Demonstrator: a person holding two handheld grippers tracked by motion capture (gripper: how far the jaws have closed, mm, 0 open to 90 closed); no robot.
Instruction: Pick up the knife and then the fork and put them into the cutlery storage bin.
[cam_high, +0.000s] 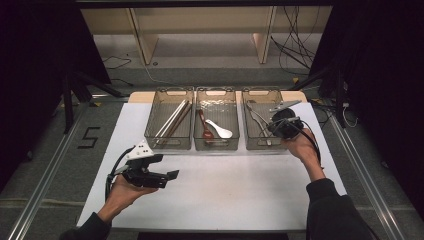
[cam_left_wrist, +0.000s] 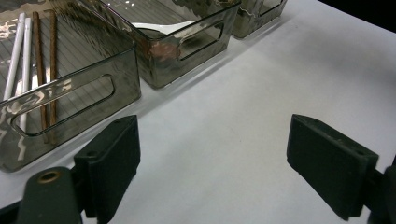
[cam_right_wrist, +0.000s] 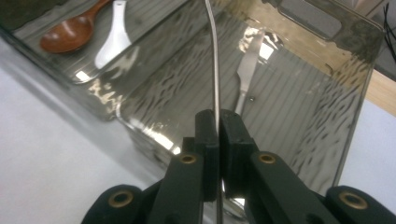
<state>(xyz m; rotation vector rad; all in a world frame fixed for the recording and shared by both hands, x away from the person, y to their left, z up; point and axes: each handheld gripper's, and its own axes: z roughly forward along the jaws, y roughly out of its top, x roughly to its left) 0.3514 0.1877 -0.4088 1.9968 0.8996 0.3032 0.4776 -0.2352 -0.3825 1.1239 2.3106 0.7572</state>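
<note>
The right hand-held gripper (cam_right_wrist: 218, 122), jaws clenched on the thin metal handle of a piece of cutlery (cam_right_wrist: 214, 56), hovers over the right bin (cam_high: 260, 120), the utensil held edge-on above a fork (cam_right_wrist: 249, 70) lying on the bin floor. The grip looks narrow; the slim handle could swivel or slip between the pads and clatter onto the fork, or catch the bin's wall. The left hand-held gripper (cam_left_wrist: 212, 161), jaws released and empty, waits over the white counter (cam_high: 225, 190) in front of the left bin (cam_left_wrist: 70, 93). The right gripper view alone reveals the pinch itself; the high view alone places all three bins in a row.
</note>
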